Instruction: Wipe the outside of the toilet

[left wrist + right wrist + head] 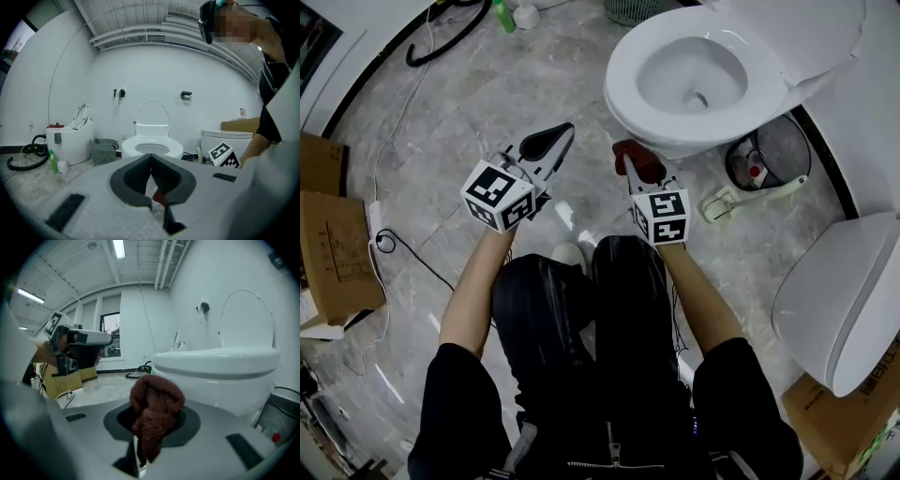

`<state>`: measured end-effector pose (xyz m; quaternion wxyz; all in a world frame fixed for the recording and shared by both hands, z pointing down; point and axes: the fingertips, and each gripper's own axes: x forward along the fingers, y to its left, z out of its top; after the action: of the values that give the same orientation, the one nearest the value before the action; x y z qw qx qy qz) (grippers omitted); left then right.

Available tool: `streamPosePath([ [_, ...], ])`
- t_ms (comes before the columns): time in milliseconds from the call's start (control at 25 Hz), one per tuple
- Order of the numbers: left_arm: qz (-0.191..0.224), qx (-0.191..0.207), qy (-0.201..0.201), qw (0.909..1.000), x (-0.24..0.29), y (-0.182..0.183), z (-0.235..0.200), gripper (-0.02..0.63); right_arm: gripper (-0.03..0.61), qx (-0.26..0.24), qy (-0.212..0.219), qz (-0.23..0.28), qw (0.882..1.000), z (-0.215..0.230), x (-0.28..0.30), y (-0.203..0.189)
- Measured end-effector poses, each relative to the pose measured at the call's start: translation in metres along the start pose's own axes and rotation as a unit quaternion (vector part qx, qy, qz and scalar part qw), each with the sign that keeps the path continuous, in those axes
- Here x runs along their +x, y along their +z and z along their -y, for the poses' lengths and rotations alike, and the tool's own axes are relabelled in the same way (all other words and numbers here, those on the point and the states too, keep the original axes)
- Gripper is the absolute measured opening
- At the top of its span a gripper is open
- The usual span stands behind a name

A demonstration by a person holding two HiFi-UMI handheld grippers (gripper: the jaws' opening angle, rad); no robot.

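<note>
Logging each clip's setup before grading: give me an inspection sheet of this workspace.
Surface: glossy grey marble floor.
Job's things: toilet, lid up; cloth bunched near the bowl, contact unclear.
Clutter: bin beside toilet; bottle; basket; boxes; second toilet.
Grippers: left gripper shut, empty; right gripper shut on cloth.
Cables: white cable and black hose on floor.
Surroundings: white walls.
</note>
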<state>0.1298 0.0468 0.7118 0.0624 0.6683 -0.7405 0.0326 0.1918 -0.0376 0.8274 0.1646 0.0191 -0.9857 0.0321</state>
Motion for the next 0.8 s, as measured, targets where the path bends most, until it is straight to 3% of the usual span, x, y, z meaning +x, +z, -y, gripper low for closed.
streamPosePath([
  [360, 0.001, 0.001, 0.007, 1.0000, -0.004, 0.002, -0.004, 0.003, 0.084, 0.001, -0.034, -0.009, 0.999, 0.024, -0.003, -0.006],
  [800, -0.001, 0.006, -0.018, 0.9998, 0.023, 0.001, 0.017, 0.004, 0.084, 0.017, -0.085, -0.013, 0.996, 0.087, -0.045, -0.019],
])
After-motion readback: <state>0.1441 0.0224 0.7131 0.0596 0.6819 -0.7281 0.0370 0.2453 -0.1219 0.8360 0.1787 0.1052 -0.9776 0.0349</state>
